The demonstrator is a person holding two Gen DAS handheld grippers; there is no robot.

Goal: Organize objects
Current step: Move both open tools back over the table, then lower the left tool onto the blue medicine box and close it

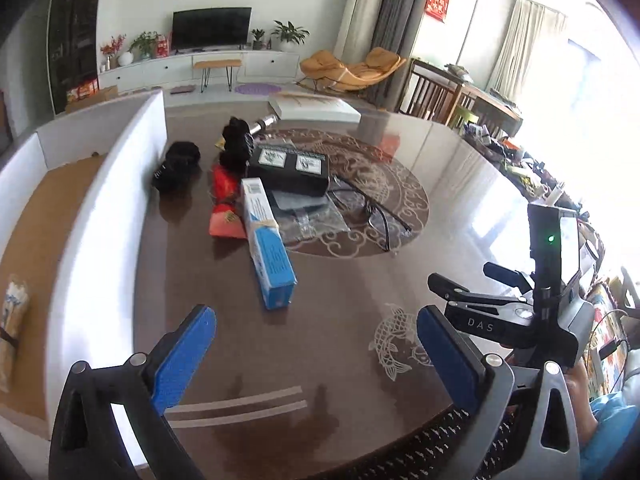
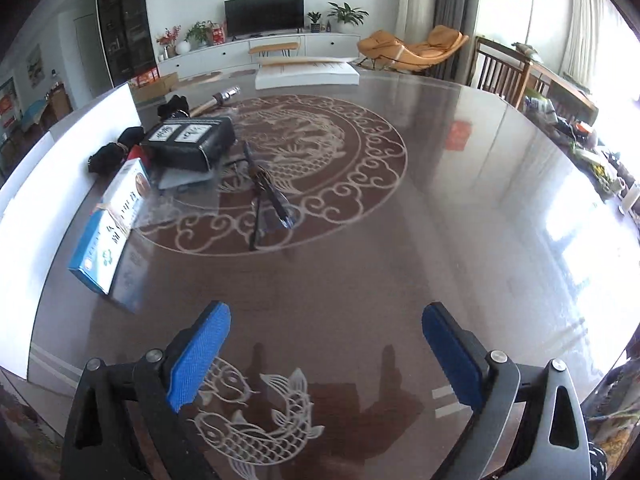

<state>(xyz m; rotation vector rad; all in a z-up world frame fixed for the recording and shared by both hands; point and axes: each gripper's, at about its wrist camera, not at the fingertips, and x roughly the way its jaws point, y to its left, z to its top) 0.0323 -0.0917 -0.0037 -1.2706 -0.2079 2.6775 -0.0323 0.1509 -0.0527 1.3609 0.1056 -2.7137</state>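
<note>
A cluster of items lies on the glossy brown table (image 1: pixel 352 280). It includes a blue-and-white box (image 1: pixel 266 248) (image 2: pixel 110 236), a black box with two white labels (image 1: pixel 290 170) (image 2: pixel 188 142), a red packet (image 1: pixel 224 204), a black bundle (image 1: pixel 176 166), a clear plastic bag (image 1: pixel 312 216) and black-framed glasses (image 1: pixel 372 212) (image 2: pixel 266 192). My left gripper (image 1: pixel 316 320) hovers open and empty just short of the blue box. My right gripper (image 2: pixel 326 314) (image 1: pixel 462 276) is open too, empty, over bare table to the right of the cluster.
A white-walled tray with a cork floor (image 1: pixel 100 208) runs along the left and holds a pale tied bundle (image 1: pixel 14 320). A metal-tipped handle (image 1: pixel 264 123) and a flat white board (image 1: pixel 316 106) lie at the far side. Clutter lines the right table edge (image 1: pixel 520 168).
</note>
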